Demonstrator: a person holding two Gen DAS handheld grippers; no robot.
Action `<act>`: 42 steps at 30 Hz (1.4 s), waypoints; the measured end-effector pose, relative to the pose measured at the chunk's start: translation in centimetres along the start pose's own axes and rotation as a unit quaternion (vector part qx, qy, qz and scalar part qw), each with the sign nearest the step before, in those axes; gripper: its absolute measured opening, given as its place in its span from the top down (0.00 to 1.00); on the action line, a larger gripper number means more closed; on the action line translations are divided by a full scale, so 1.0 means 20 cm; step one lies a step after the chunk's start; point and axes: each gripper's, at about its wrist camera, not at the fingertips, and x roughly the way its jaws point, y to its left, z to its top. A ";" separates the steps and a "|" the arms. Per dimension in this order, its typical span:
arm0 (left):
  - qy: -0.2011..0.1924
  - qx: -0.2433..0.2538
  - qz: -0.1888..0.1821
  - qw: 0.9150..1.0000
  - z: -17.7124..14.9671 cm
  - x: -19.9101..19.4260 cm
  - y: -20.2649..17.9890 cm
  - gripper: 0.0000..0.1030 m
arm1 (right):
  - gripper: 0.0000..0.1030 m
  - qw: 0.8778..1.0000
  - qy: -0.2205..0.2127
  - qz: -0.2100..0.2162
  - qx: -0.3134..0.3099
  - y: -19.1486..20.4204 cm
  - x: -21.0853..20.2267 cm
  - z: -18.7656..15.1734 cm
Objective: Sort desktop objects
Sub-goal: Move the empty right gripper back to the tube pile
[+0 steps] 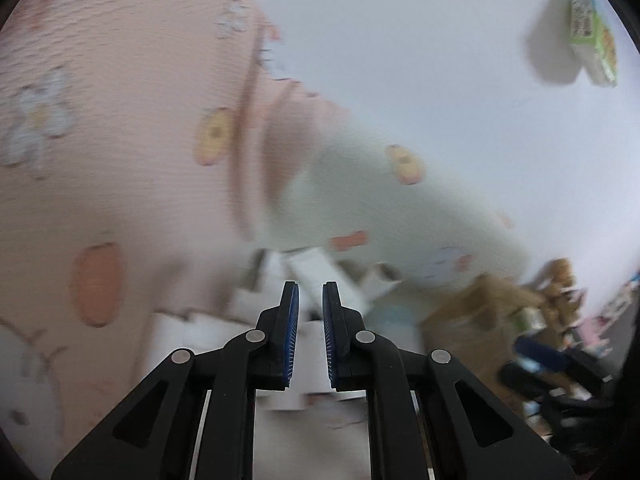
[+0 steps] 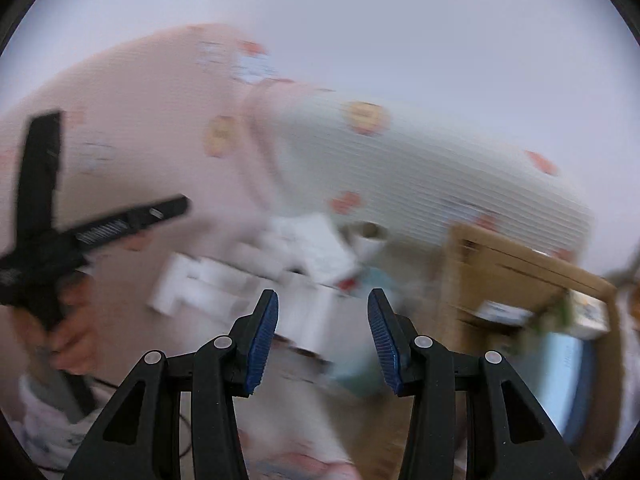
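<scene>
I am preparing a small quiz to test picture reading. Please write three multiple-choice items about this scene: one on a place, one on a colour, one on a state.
1. In the right wrist view, where is the brown cardboard box?
A at the right; B at the top left; C at the top centre.
2. What colour are the ribbed pads of the right gripper?
A red; B blue; C yellow.
3. How does the right gripper stand?
A shut on a white box; B open, holding nothing; C out of view.

Key: 1 A, its brown walls show at the right side; 2 B, both pads show blue; 3 B, a wide empty gap parts the pads.
</scene>
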 end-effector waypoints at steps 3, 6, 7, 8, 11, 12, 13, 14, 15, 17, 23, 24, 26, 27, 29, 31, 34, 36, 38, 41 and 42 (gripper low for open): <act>0.011 0.001 0.040 0.999 -0.03 -0.01 0.10 0.88 | 0.58 0.999 -0.012 0.036 -0.027 0.11 0.03 0.01; 0.021 -0.007 0.063 0.998 -0.04 -0.04 0.20 0.88 | 0.58 0.997 -0.021 0.036 -0.065 0.21 0.05 0.01; 0.023 -0.011 0.067 0.997 -0.04 -0.05 0.23 0.88 | 0.58 0.996 -0.024 0.029 -0.080 0.24 0.06 0.01; 0.025 -0.015 0.068 0.997 -0.03 -0.06 0.26 0.88 | 0.58 0.995 -0.024 0.029 -0.089 0.27 0.07 0.01; 0.042 -0.036 0.079 0.995 -0.02 -0.07 0.32 0.88 | 0.58 0.993 -0.021 0.048 -0.109 0.32 0.10 0.02; 0.048 -0.045 0.082 0.995 -0.02 -0.07 0.34 0.86 | 0.58 0.991 -0.017 0.063 -0.113 0.34 0.12 0.03; 0.058 -0.063 0.084 0.993 -0.02 -0.06 0.37 0.86 | 0.58 0.990 -0.013 0.074 -0.117 0.36 0.15 0.04; 0.066 -0.079 0.080 0.991 -0.02 -0.05 0.39 0.86 | 0.58 0.989 -0.011 0.084 -0.118 0.37 0.17 0.06; 0.071 -0.090 0.073 0.991 -0.02 -0.04 0.42 0.86 | 0.58 0.988 -0.010 0.095 -0.119 0.38 0.19 0.07; 0.080 -0.100 0.072 0.989 -0.04 -0.04 0.45 0.86 | 0.58 0.986 -0.009 0.111 -0.123 0.41 0.25 0.10; 0.102 -0.103 0.078 0.986 -0.08 0.03 0.48 0.77 | 0.58 0.985 0.032 0.132 -0.104 0.46 0.51 0.10; 0.108 -0.110 0.070 0.985 -0.08 0.05 0.49 0.73 | 0.58 0.984 0.039 0.141 -0.102 0.47 0.54 0.08; 0.132 -0.152 0.048 0.978 -0.11 0.10 0.54 0.73 | 0.58 0.982 0.038 0.157 -0.100 0.49 0.58 0.05; 0.139 -0.168 0.036 0.975 -0.12 0.12 0.57 0.73 | 0.58 0.981 0.035 0.164 -0.099 0.50 0.59 0.04; 0.149 -0.181 0.036 0.971 -0.14 0.15 0.59 0.73 | 0.58 0.979 0.034 0.171 -0.102 0.54 0.64 0.00; 0.152 -0.167 0.062 0.972 -0.16 0.17 0.58 0.73 | 0.58 0.980 0.039 0.168 -0.100 0.55 0.67 -0.02; 0.151 -0.141 0.101 0.973 -0.18 0.19 0.57 0.71 | 0.58 0.975 0.060 0.190 -0.097 0.57 0.75 -0.04; 0.153 -0.137 0.111 0.972 -0.19 0.22 0.58 0.71 | 0.58 0.974 0.078 0.191 -0.095 0.59 0.80 -0.05; 0.159 -0.142 0.113 0.970 -0.21 0.25 0.61 0.71 | 0.58 0.974 0.091 0.193 -0.082 0.59 0.84 -0.05; 0.174 -0.143 0.115 0.968 -0.24 0.30 0.64 0.71 | 0.58 0.976 0.104 0.184 -0.052 0.56 0.91 -0.07; 0.174 -0.139 0.119 0.968 -0.25 0.32 0.64 0.71 | 0.58 0.976 0.107 0.183 -0.045 0.55 0.92 -0.08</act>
